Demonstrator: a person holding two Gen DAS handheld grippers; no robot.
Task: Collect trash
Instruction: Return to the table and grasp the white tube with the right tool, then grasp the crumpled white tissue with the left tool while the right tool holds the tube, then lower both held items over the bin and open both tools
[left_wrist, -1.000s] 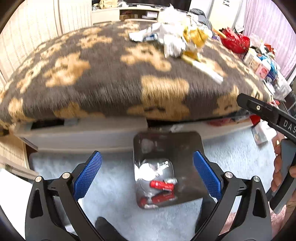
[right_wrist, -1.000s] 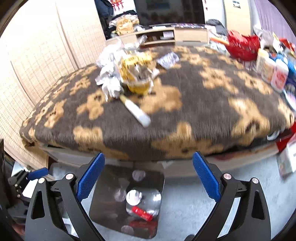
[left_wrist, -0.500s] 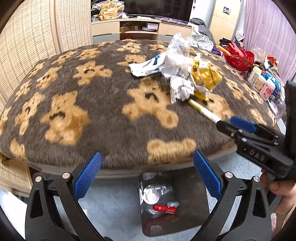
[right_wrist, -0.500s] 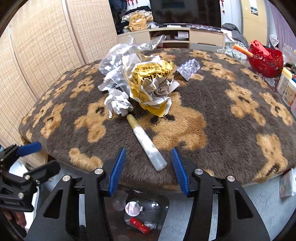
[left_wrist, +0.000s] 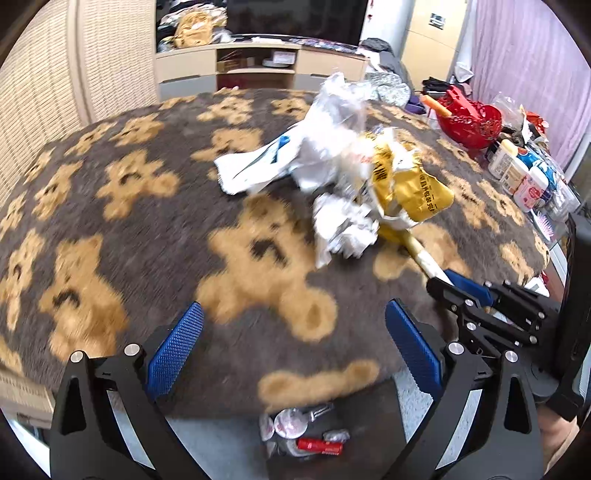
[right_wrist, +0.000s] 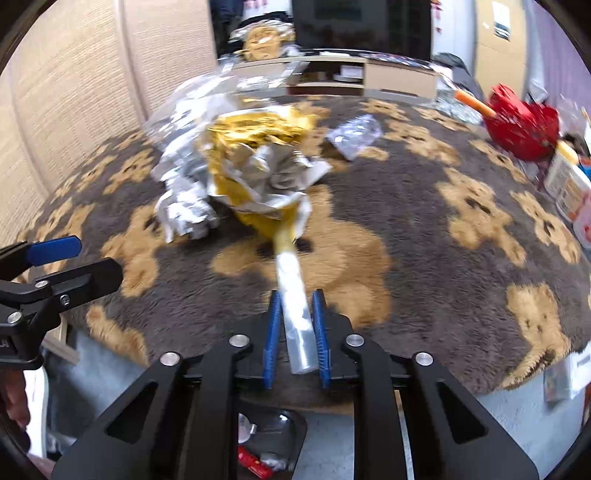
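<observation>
Blue pads (left_wrist: 173, 356) of the left gripper (left_wrist: 293, 354) stand wide apart with nothing between them, hovering over the near edge of the bear-print blanket (left_wrist: 122, 229); half a second ago this view sat lower and further back, so the gripper has come up and in toward the trash pile (left_wrist: 343, 173), and the picture is smeared by that motion. At the right of the same view the right gripper (left_wrist: 458, 291) reaches onto the blanket, its tips at the near end of the tube (left_wrist: 424, 254), whose end is covered there. Below the blanket edge, part of the bin (left_wrist: 306, 439) shows with a red wrapper inside; its rim is cut off. From the right wrist, the pads (right_wrist: 273, 336) have narrowed around the tube (right_wrist: 295, 314), one on each side and touching or nearly so; half a second ago they were well apart and short of it. I judge the grasp is being made, so the lift to the bin (right_wrist: 273, 435) comes next. Whether the pinch is firm cannot be told. The tube's far end runs under the yellow wrapper (right_wrist: 255, 155), so it may drag that along. Foil (right_wrist: 184, 206) beside it is blurred.
</observation>
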